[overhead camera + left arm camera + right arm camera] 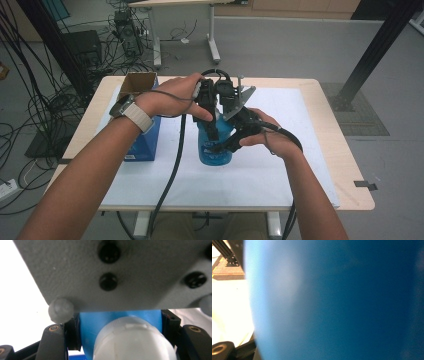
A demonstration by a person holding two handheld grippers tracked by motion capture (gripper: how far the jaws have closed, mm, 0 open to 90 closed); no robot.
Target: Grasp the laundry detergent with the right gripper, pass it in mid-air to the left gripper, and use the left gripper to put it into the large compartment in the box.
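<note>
A blue bottle (216, 145) stands upright on the white sheet (260, 175) covering the table (350, 185), just right of centre-front of a blue carton (146, 140) whose brown flaps are open at the top. The bottle and carton stand near each other but apart.

The left gripper (211, 127) comes down over the bottle from above. In the left gripper view its two black jaws stand either side of the bottle's blue shoulder (117, 320), close against it, with the white cap (132, 342) between and in front of them; the jaws appear clamped on the bottle near its neck. A grey plate (125, 272) with black screws, part of the other gripper, crosses the top of that view.

The right gripper (227, 145) approaches from the right at the bottle's body. The right gripper view shows the blue wall (337, 302) pressed very near the lens and blurred; one jaw tip (222, 350) shows at the lower left beside the bottle. Whether these jaws are clenched on the body or merely around it cannot be told.

Writing: pale markings show on the bottle's front and on the carton's face in the high view, too small to read. No brand is legible
</note>
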